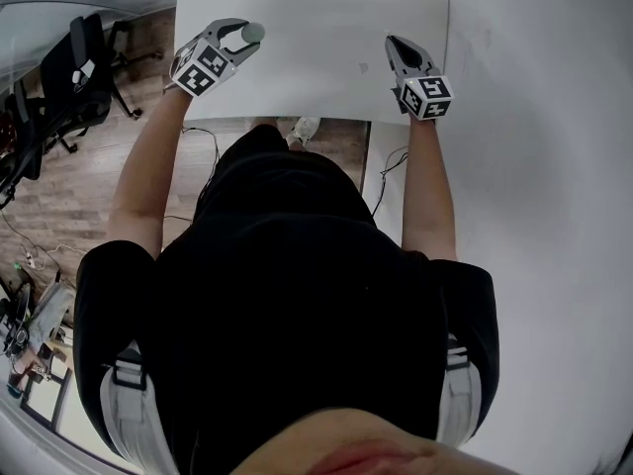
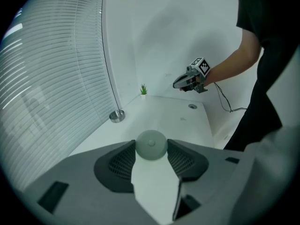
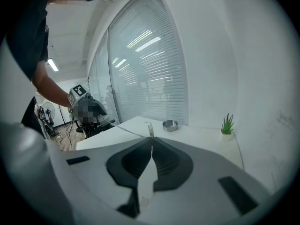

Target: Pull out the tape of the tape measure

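The tape measure (image 2: pixel 151 144) is a small round, grey-green case. It sits between the two dark pads of the left hand-held gripper (image 2: pixel 151 150), which press on it from both sides, so this gripper is closed on the case and holds it above the white surface (image 2: pixel 180 121), near its left edge in the head view.

From the case a thin tape (image 3: pixel 125 129) runs across to the right hand-held gripper (image 3: pixel 151 143). Its jaws are together and pinch the end of the tape; the small metal hook stands out just beyond the jaw tips. In the head view the two grippers are well apart above the near part of the surface, one at each side, and the tape itself is too thin to see there.

At the far side of the surface stands a small green plant (image 3: pixel 227 124) in a white pot, and near it a round metal dish (image 3: pixel 169 124). Behind them hang white blinds (image 2: pixel 51 93). On the wooden floor at the left stands a black office chair (image 1: pixel 84 62).
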Demonstrator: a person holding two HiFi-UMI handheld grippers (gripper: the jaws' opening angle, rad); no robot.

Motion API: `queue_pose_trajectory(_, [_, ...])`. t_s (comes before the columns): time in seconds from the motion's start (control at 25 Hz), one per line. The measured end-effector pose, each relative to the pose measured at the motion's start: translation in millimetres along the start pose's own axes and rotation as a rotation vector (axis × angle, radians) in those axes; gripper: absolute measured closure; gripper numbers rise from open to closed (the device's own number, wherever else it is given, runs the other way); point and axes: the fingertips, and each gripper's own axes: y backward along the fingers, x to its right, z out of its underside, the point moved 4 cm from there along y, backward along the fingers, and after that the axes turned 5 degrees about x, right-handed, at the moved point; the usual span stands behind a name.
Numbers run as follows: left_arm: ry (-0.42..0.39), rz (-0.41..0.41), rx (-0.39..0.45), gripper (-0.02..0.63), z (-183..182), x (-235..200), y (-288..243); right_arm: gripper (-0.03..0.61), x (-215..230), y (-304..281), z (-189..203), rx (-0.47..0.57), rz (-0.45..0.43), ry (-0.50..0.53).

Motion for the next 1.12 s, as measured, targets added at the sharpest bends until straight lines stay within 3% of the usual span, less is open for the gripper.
queue_pose_trajectory(1.12, [0.067, 0.015, -0.050, 0.390, 62, -12, -64, 0.569, 17, -35, 72, -0.126, 0.071, -0.115])
